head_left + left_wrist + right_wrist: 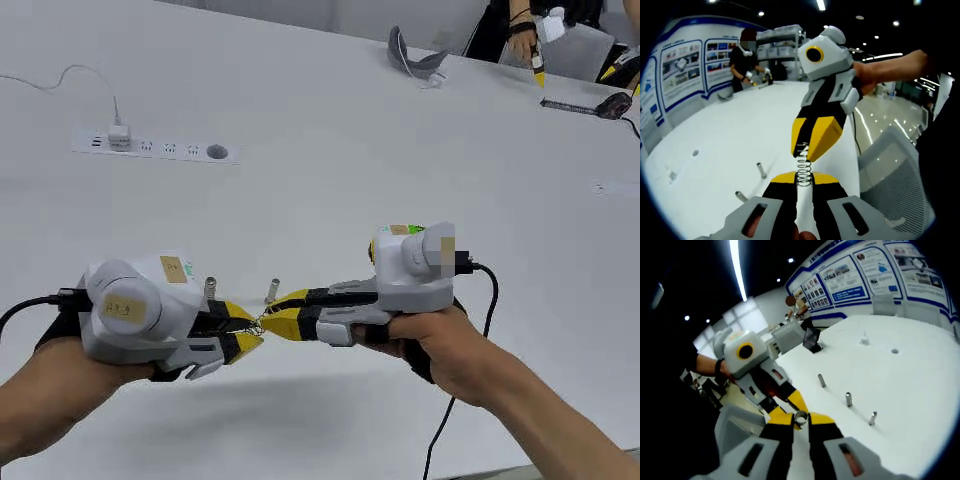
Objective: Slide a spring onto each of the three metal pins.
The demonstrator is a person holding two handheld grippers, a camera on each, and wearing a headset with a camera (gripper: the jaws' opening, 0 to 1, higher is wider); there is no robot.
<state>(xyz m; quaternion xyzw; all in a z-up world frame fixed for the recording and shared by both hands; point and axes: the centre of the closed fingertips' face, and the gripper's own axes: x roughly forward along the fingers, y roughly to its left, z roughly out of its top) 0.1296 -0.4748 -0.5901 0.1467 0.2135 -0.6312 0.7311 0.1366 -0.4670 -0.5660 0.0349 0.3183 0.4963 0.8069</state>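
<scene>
Above a plain white workbench [330,150], two hand-held grippers with white bodies and yellow-and-black jaws meet tip to tip; in the head view the left gripper [252,328] comes in from the left and the right gripper [272,322] from the right. Between them is a small coiled spring of thin bright steel wire [803,167], held in the air clear of the bench. In the left gripper view it runs straight from that gripper's own jaws into the opposing jaws, so each gripper appears to be pinched closed on one end of the spring. In the right gripper view the round open end of the coil sits between the closed yellow tips.

Three short, upright, cylindrical metal pins [849,399] stand in a row on the bench beyond the jaws, set apart from one another; they look bare, though they are small in view.

The spring is probably very light and soft; squeezed hard across its coils it could buckle or flick away. A gentle hold on the sides near one end seems best, leaving the bore open and the other end free to pass over a pin. It cannot be told whether the pins are fixed, so a sideways knock may tip one.
</scene>
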